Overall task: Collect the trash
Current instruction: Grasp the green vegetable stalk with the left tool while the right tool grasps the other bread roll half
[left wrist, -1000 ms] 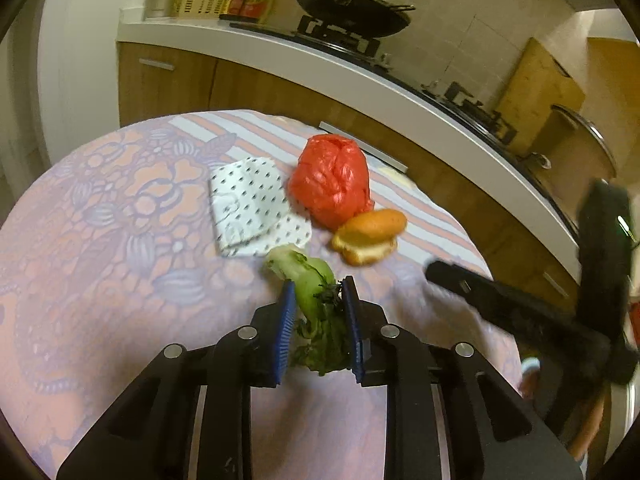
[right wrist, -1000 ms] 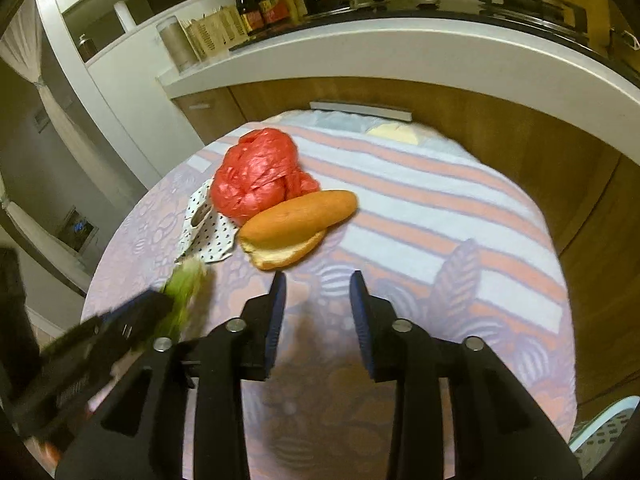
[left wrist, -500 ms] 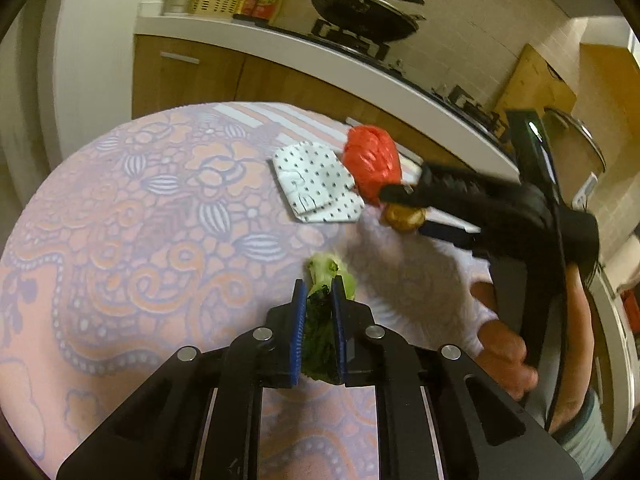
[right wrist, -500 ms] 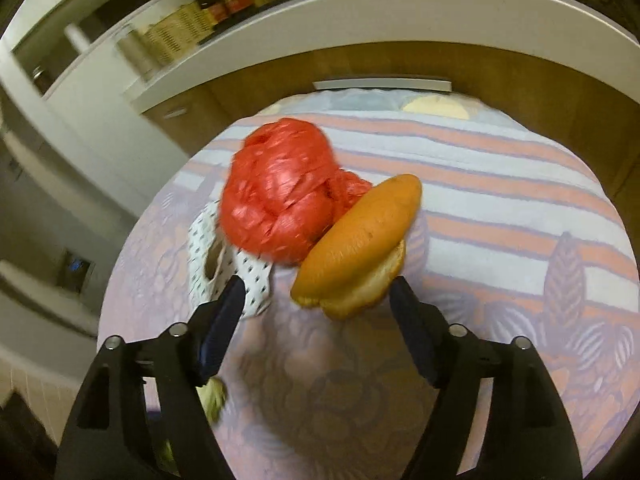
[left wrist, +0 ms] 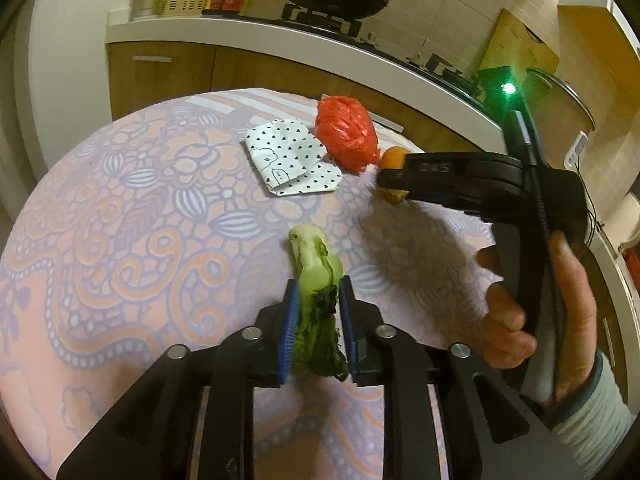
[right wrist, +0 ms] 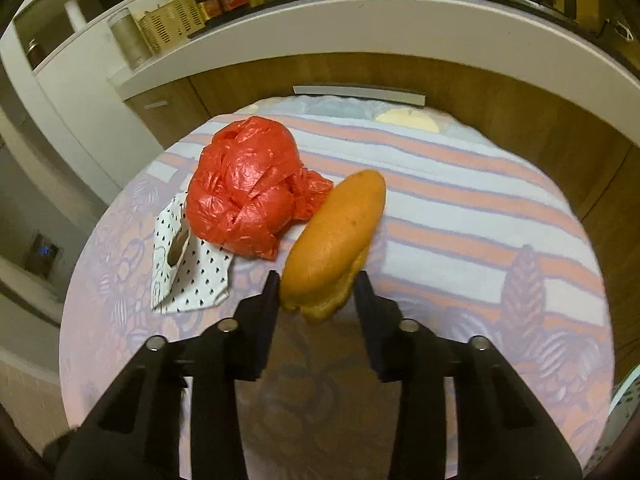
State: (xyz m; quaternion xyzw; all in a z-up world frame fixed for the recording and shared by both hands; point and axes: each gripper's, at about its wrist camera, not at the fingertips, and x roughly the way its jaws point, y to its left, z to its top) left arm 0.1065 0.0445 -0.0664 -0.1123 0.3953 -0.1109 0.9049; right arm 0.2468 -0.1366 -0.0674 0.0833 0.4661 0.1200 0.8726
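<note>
Left wrist view: the left tool (left wrist: 318,300) is clamped on a leafy green vegetable scrap (left wrist: 316,280), whose pale stem end sticks out ahead of the blue pads while the dark leaves hang back between them. Open patterned bench (left wrist: 120,220) spreads ahead and to the tool's left, out to its curved rim. Farther ahead lie a dotted white paper wrapper (left wrist: 292,156) and, touching its far right corner, a red plastic bag (left wrist: 346,136). To the right, the right tool (left wrist: 394,186), gripped by the right hand (left wrist: 560,304), covers most of the bread roll (left wrist: 390,158); only an orange end shows. Raised characters on that tool are too blurred to read.

Right wrist view: the right tool (right wrist: 316,286) stands moderately wide, fingers on either side of the bread roll's (right wrist: 336,240) near end; whether they touch it is unclear. The red plastic bag (right wrist: 244,196) lies just left of the roll, over the wrapper (right wrist: 192,272). Striped bench (right wrist: 480,208) lies open to the right. Bottle labels behind are illegible.
</note>
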